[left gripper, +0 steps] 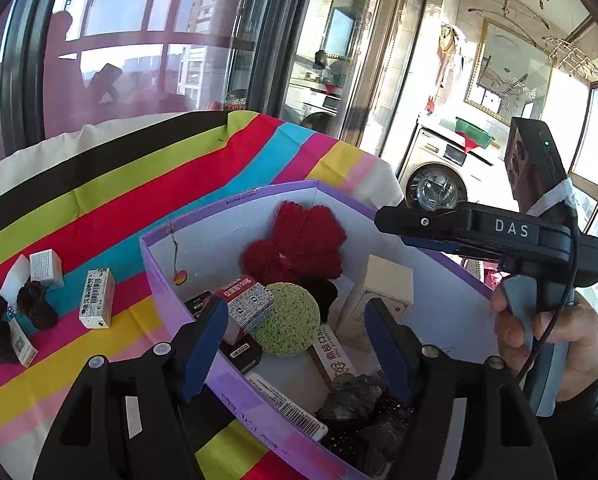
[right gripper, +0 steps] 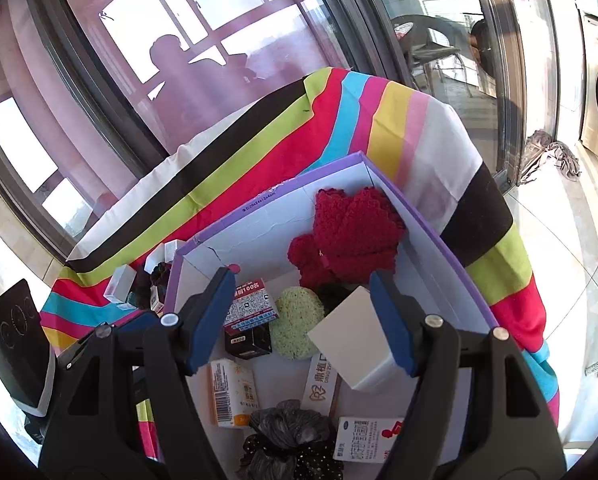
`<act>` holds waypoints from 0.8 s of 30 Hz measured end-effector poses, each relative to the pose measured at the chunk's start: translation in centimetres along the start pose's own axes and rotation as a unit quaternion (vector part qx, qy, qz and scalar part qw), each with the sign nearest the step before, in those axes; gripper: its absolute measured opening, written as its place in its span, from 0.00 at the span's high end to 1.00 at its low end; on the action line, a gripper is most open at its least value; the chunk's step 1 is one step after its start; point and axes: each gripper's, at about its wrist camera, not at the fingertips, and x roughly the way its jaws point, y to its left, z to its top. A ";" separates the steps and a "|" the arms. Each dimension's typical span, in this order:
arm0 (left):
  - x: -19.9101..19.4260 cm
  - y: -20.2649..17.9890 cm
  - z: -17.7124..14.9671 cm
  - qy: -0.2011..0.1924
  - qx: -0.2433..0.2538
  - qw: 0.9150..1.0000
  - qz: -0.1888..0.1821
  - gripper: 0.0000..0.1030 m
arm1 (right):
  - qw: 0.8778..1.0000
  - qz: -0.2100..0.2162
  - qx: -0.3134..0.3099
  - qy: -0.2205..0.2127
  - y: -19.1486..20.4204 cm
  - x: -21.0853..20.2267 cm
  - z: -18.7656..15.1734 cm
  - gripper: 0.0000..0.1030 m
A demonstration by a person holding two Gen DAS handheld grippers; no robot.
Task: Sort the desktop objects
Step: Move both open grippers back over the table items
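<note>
Desktop objects lie mostly inside the purple cardboard box with white inner walls (right gripper: 451,248), which sits on the striped, many-coloured tablecloth (right gripper: 267,140), and we hold both grippers over it. Our right gripper (right gripper: 303,320) has its blue-padded jaws wide; between them and a little below lies a plain white carton (right gripper: 355,344), tilted on one edge against the other items, and the pads do not press on it, so we judge it is loose in the box. Ahead of this gripper rest a red knitted piece (right gripper: 351,232), a round pale-green sponge (right gripper: 297,322) and a small carton with red and white print (right gripper: 251,304) on top of a black one; below the jaws are a dark ruffled hair tie (right gripper: 287,436) and an orange and white medicine carton (right gripper: 233,392). Our left gripper (left gripper: 295,340) also stands wide and empty, with its left jaw outside the near box wall and its right jaw inside, so the jaws straddle the rim. To the left of this gripper, outside the box, several things wait on the cloth: a small white carton with a barcode (left gripper: 97,298), another white carton (left gripper: 46,269) and some dark fabric flowers (left gripper: 37,304). We think these are next to collect, because everything in the box is piled loosely and nothing is held.
</note>
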 end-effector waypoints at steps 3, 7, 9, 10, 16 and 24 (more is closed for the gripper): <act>-0.4 1.4 -0.5 -0.001 -0.013 1.000 0.012 0.31 | 1.000 0.001 -0.006 0.002 0.5 0.1 0.0 0.30; -1.4 3.5 -1.4 -0.005 -0.033 0.999 0.029 0.31 | 1.000 0.004 -0.021 0.006 1.7 0.3 0.1 0.30; -1.8 4.7 -1.9 -0.006 -0.045 0.998 0.039 0.30 | 0.999 0.007 -0.033 0.005 2.6 0.3 0.3 0.30; -2.0 5.4 -2.2 -0.007 -0.050 0.998 0.043 0.30 | 0.999 0.008 -0.039 0.007 3.1 0.4 0.3 0.30; -4.3 9.9 -3.7 -0.016 -0.083 0.993 0.088 0.30 | 0.995 0.024 -0.090 0.021 7.3 1.0 0.8 0.26; -9.2 18.4 -5.5 -0.045 -0.152 0.972 0.174 0.22 | 0.983 0.065 -0.164 0.055 14.0 2.8 1.0 0.19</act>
